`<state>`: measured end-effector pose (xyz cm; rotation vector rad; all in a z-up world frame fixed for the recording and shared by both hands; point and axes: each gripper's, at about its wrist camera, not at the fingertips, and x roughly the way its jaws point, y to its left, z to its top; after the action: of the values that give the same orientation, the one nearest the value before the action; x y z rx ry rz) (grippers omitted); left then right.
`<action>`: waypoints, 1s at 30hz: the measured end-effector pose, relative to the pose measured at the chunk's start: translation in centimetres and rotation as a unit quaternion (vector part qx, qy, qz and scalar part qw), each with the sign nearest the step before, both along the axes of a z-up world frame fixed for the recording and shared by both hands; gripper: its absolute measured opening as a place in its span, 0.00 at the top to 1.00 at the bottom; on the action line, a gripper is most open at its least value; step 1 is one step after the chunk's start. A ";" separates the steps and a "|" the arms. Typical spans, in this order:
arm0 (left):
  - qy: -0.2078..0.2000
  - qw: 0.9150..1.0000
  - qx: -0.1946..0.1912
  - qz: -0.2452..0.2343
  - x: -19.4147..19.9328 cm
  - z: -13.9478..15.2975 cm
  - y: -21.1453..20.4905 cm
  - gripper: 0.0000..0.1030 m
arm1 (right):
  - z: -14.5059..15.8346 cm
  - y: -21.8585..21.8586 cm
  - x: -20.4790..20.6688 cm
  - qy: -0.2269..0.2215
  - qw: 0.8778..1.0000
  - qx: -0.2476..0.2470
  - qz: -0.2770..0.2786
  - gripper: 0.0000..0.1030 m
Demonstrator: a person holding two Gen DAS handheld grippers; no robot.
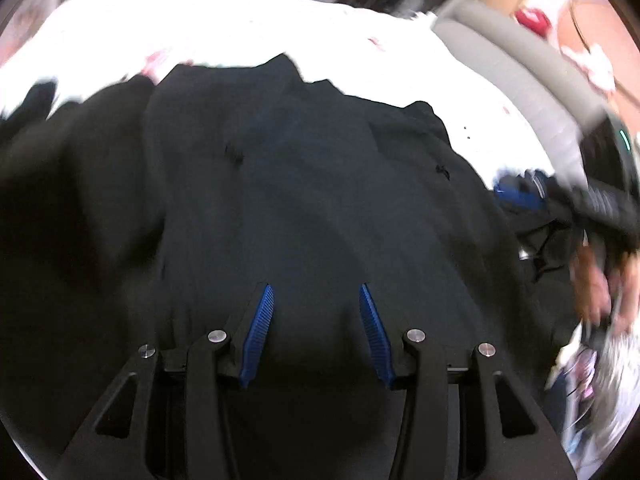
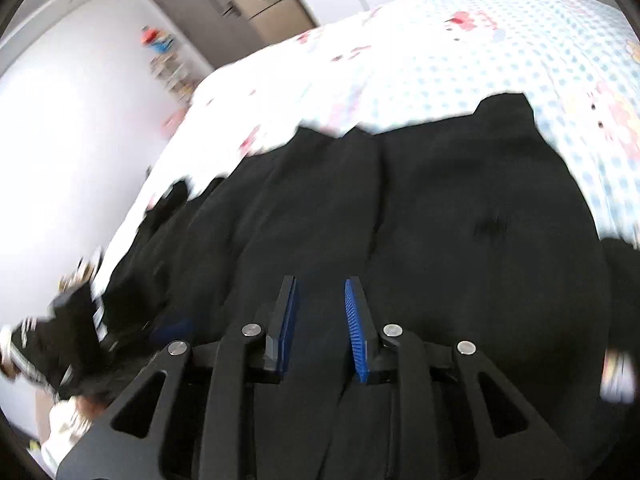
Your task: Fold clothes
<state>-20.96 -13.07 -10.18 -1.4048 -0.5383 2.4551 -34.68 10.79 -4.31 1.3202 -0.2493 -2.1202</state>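
Observation:
A black garment [image 1: 304, 168] lies spread over the bed, with folds running along it and a small dark mark near its middle. My left gripper [image 1: 316, 288] hovers over its near part, blue pads wide apart with nothing between them. In the right wrist view the same black garment [image 2: 440, 232] fills the lower half. My right gripper [image 2: 320, 280] stands over it with a narrow gap between its blue pads, and no cloth shows in that gap. The other gripper appears blurred at each view's edge: the right one [image 1: 600, 200] with a hand below it, and the left one [image 2: 60, 340].
The bed sheet [image 2: 460, 48] is blue-checked with cartoon prints and looks washed-out white in the left wrist view [image 1: 240, 32]. A grey padded bed edge [image 1: 520, 52] curves at the right. A door and cabinet [image 2: 240, 12] stand behind, and a white wall lies to the left.

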 end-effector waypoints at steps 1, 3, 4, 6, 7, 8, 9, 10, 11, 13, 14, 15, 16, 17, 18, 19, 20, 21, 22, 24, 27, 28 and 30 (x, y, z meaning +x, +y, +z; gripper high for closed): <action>-0.003 1.000 0.026 -0.001 1.6 -0.4 0.4 0.54 | -0.1 0.2 2.2 -0.009 1.000 -0.001 0.007 0.76; 0.003 0.997 0.072 -0.007 5.2 -1.1 1.4 0.56 | -1.0 0.2 7.6 -0.016 1.000 0.008 0.013 0.76; 0.006 0.996 0.086 -0.002 6.8 -1.5 1.8 0.56 | -1.5 0.8 10.5 -0.018 1.000 0.016 0.015 0.76; 0.014 0.993 0.114 0.006 10.0 -2.2 2.5 0.56 | -2.7 1.6 15.8 -0.018 0.999 0.033 0.026 0.76; 0.018 0.991 0.129 0.011 11.7 -2.6 2.9 0.56 | -2.9 2.4 18.8 -0.017 0.999 0.033 0.032 0.76; 0.007 0.996 0.089 -0.001 12.9 -3.1 4.1 0.56 | -3.1 2.9 21.4 -0.019 0.999 0.025 0.035 0.76; -0.013 0.999 0.036 -0.018 13.7 -3.8 5.4 0.57 | -3.7 3.0 23.3 -0.021 0.999 0.022 0.036 0.76; -0.035 0.999 -0.012 -0.035 14.3 -4.6 6.4 0.60 | -4.5 3.0 24.8 -0.022 0.998 0.033 0.039 0.76; -0.056 0.995 -0.060 -0.051 15.0 -5.3 7.5 0.61 | -5.7 3.0 25.8 -0.026 0.997 0.057 0.044 0.76; -0.071 0.993 -0.077 -0.058 16.4 -5.5 7.6 0.61 | -8.2 3.4 27.1 -0.038 0.991 0.115 0.054 0.77; -0.077 0.992 -0.081 -0.059 17.4 -5.5 7.3 0.61 | -8.8 3.7 27.6 -0.040 0.990 0.126 0.053 0.80; -0.077 0.992 -0.083 -0.056 18.4 -5.2 6.8 0.61 | -9.0 4.1 27.9 -0.041 0.990 0.124 0.049 0.80; -0.073 0.993 -0.082 -0.052 19.3 -4.8 6.3 0.61 | -8.9 4.7 28.2 -0.046 0.991 0.122 0.043 0.81; -0.064 0.994 -0.072 -0.049 20.2 -4.3 5.8 0.61 | -8.6 5.2 28.4 -0.045 0.991 0.119 0.037 0.80; -0.051 0.996 -0.057 -0.047 21.0 -3.7 5.4 0.62 | -8.2 5.5 28.7 -0.038 0.992 0.117 0.031 0.79; -0.040 0.997 -0.037 -0.045 21.7 -3.2 5.1 0.62 | -7.8 5.9 29.0 -0.032 0.993 0.114 0.025 0.79; -0.031 0.999 -0.017 -0.041 22.3 -2.8 4.7 0.62 | -7.4 6.2 29.3 -0.025 0.993 0.112 0.019 0.78; -0.026 0.999 0.010 -0.028 22.8 -2.6 4.1 0.62 | -7.0 6.3 29.6 -0.023 0.995 0.096 0.020 0.77; -0.025 0.999 0.024 -0.020 23.3 -2.6 3.8 0.62 | -6.7 6.3 30.0 -0.023 0.997 0.071 0.024 0.76; -0.028 0.999 0.024 -0.016 24.1 -2.8 3.8 0.62 | -6.5 5.9 31.1 -0.024 0.998 0.047 0.041 0.76; -0.040 0.998 -0.011 -0.038 25.6 -3.3 4.6 0.62 | -6.5 5.1 33.1 -0.011 0.996 0.068 0.061 0.76; -0.049 0.998 -0.014 -0.049 25.9 -3.5 4.6 0.62 | -6.6 4.7 33.4 -0.011 0.995 0.073 0.065 0.76; -0.063 0.995 -0.013 -0.080 25.8 -3.9 5.5 0.59 | -6.8 4.0 33.4 -0.016 0.994 0.077 0.071 0.76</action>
<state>4.84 -7.59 -14.06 -1.5554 -0.4037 2.2671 -1.29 14.79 -11.12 1.4165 -0.0040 -2.0318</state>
